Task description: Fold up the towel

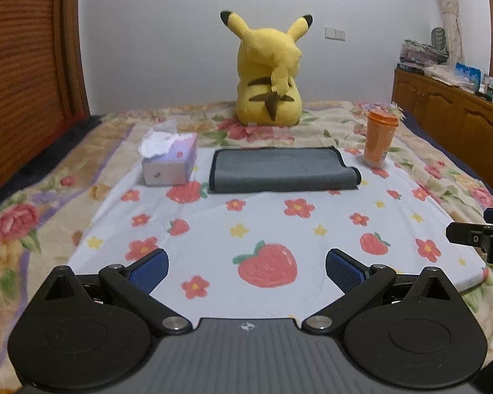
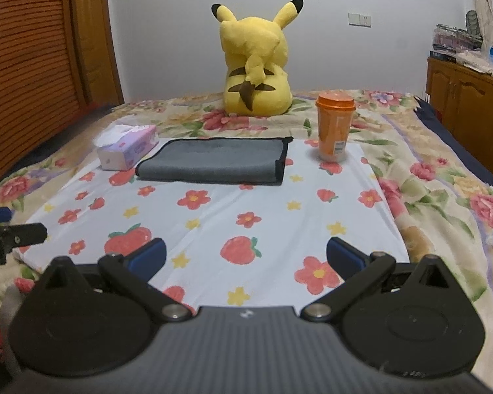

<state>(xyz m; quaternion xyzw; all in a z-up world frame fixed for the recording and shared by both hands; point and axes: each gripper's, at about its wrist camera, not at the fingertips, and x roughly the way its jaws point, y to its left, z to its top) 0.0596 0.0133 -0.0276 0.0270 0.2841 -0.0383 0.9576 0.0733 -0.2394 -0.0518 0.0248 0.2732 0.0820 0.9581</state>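
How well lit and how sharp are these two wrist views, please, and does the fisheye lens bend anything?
Left wrist view: soft, even light, no glare; the grey towel and orange cup look slightly soft, the cloth in front crisper. Right wrist view: the same dim light; the wooden door frame bows at the edge, and the corners go black.

Each claw (image 1: 247, 271) (image 2: 246, 257) has black linkage arms, silver pivot screws, blue ribbed fingertips (image 1: 151, 269), and a ridged grey body.
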